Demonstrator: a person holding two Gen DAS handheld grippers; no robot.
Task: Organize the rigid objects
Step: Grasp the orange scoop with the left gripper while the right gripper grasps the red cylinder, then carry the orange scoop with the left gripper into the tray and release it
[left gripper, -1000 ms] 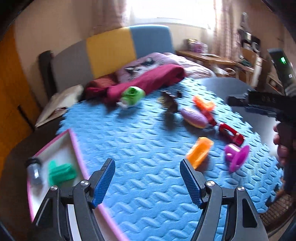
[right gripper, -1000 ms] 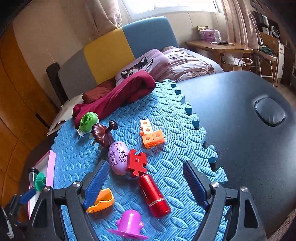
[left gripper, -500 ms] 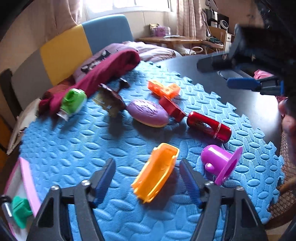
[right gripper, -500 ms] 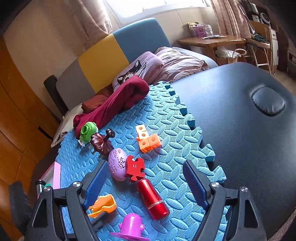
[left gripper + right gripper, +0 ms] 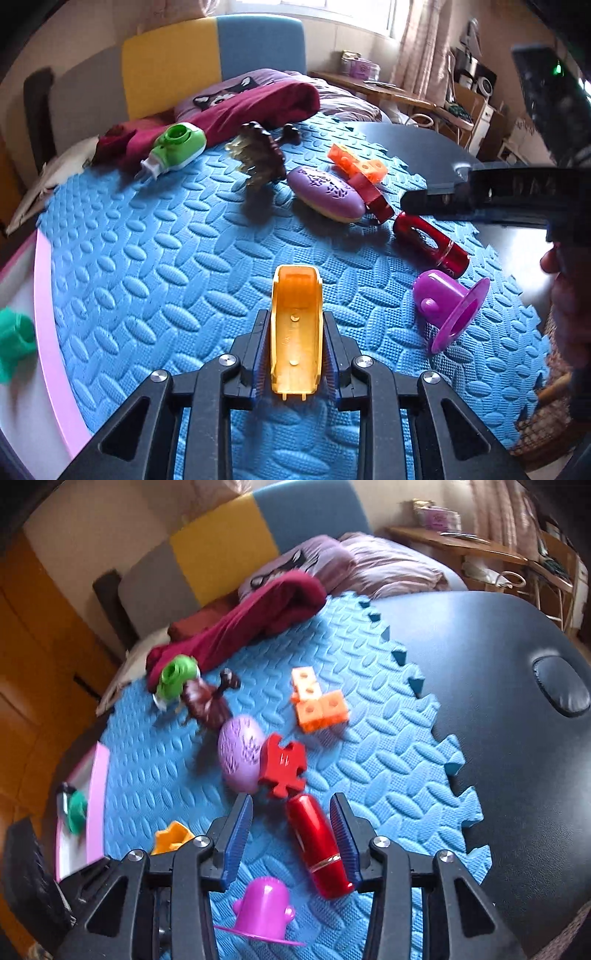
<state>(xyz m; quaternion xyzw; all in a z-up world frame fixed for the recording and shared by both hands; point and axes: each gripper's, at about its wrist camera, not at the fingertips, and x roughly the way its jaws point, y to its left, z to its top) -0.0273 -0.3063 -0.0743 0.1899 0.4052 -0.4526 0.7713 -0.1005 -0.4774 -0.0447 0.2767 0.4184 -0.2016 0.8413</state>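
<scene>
A: What has been changed around the orange scoop [image 5: 295, 332]?

B: Half a second ago it lay loose on the blue mat [image 5: 166, 258] ahead of wide jaws. Now it is gripped by the left gripper [image 5: 295, 354], the jaws pressed onto its two long sides, its open end pointed toward 12 o'clock. Whether it has been lifted clear of the mat cannot be told.

A: And the right side?

B: The right gripper [image 5: 291, 834] has been brought down over the red cylinder [image 5: 317, 845]. The jaws are set at a middling width, one at each flank. The right one seems to touch the cylinder and a gap is left at the left one, so no grasp has been made yet.

A: What is meant for the task by this?

B: One pick can be judged done and a second one begun. The pink tray [image 5: 48, 314], seen at 9 o'clock in the left view with a green piece [image 5: 14, 343] already in it, is the likely place for both.

A: What else is left on the mat?

B: A purple cup [image 5: 450, 306] at 3 o'clock of the scoop. Farther toward 12 o'clock a lilac oval [image 5: 325, 194], a red puzzle piece [image 5: 282, 764], orange blocks [image 5: 314, 701], a brown clip [image 5: 258, 155] and a green toy [image 5: 177, 146] are seen. All of it is carried by the dark bench [image 5: 498, 701].
</scene>
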